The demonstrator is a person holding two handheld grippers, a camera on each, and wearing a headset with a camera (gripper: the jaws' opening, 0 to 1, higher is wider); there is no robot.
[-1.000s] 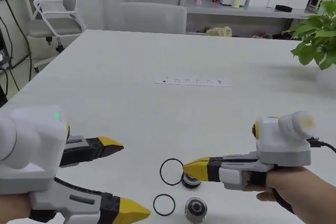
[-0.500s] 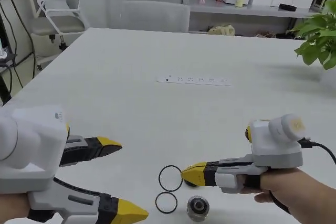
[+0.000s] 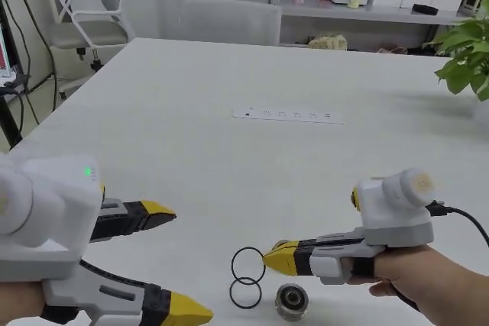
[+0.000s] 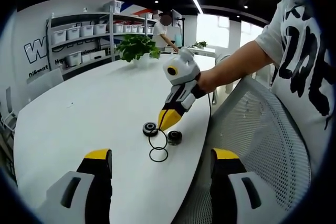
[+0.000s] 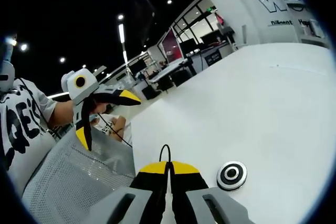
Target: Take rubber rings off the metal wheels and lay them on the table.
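The right claw (image 3: 267, 259), pinched shut on a thin black rubber ring (image 3: 234, 265), had drawn it against the second black ring (image 3: 231, 293) lying on the white tabletop (image 3: 229, 158) beside a silver metal wheel (image 3: 292, 301), leaving only its release, I judged; the left claw (image 3: 189, 262) hung apart.

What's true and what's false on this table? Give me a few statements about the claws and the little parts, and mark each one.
1. The left gripper has its jaws wide apart. True.
2. The right gripper is wide open too. False: its jaws are shut, pinching a rubber ring.
3. Three rings are off the wheels. False: two show, the pinched one and a second ring lying on the table.
4. A metal wheel sits beside the rings. True.
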